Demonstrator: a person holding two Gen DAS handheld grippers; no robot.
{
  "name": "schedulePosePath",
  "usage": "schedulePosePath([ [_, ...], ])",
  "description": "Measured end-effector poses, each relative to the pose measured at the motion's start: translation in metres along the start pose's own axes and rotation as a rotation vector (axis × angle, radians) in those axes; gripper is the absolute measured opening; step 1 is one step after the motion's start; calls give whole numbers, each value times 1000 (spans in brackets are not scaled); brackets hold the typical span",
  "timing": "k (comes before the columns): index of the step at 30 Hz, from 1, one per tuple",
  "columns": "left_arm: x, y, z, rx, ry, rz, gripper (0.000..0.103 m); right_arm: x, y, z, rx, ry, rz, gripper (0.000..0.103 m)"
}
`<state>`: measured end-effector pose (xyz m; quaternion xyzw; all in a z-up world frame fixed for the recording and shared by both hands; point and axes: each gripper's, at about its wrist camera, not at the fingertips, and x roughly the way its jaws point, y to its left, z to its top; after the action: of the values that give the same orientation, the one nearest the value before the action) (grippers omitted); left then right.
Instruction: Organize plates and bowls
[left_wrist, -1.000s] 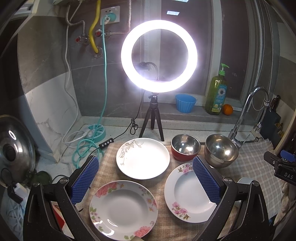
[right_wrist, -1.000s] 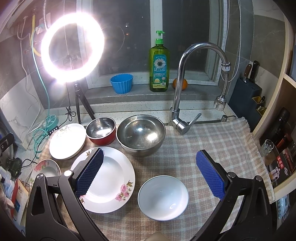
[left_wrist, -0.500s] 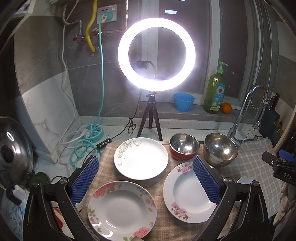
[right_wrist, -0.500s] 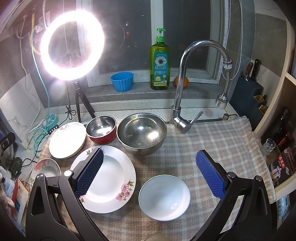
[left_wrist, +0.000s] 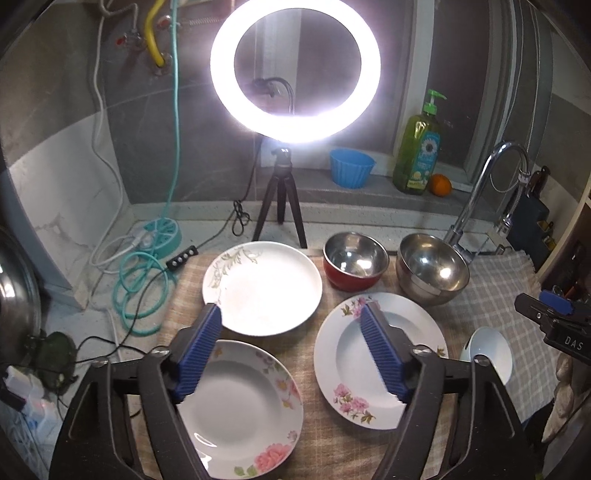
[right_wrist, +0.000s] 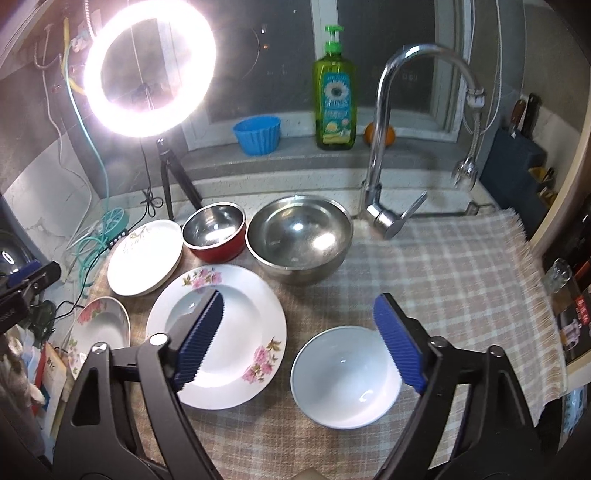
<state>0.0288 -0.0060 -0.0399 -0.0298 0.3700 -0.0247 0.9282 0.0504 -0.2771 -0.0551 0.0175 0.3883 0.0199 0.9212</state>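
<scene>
Both tongs hover over the dishes, nothing gripped. My left gripper (left_wrist: 291, 350) has just been narrowing its jaws, still apart, with nothing between them; below and between its pads lies the rose-print plate (left_wrist: 236, 410), nearest. My right gripper (right_wrist: 299, 339) has likewise been narrowing, empty; the white bowl (right_wrist: 345, 376) sits just under its right pad, the pink-flower plate (right_wrist: 221, 332) under its left. Round dishes, so no long axis to align. Behind stand a leaf-print plate (left_wrist: 262, 286), a red-sided steel bowl (right_wrist: 214, 230) and a large steel bowl (right_wrist: 299, 238). All rest on a checked cloth (right_wrist: 443, 280) on a kitchen counter, by the faucet (right_wrist: 384, 147) and ring light (left_wrist: 295, 70).
</scene>
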Motion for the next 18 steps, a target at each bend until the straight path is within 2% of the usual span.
schedulePosePath([
  [3,7,1,-3,-3,36,-32,62,12,-8,2,34,58,63,58],
  [4,10,2,-4,-4,51,-47,55,15,-11,2,46,77,83,51],
  [7,20,3,-6,-12,90,-87,41,25,-17,2,80,126,149,38],
  [8,22,4,-7,-16,100,-98,36,28,-19,1,83,140,169,37],
  [12,28,7,-12,-57,147,-148,30,41,-23,6,68,191,214,34],
  [14,32,7,-17,-74,174,-173,21,48,-24,11,50,217,228,33],
  [18,38,8,-26,-119,222,-206,21,71,-25,19,31,287,279,33],
])
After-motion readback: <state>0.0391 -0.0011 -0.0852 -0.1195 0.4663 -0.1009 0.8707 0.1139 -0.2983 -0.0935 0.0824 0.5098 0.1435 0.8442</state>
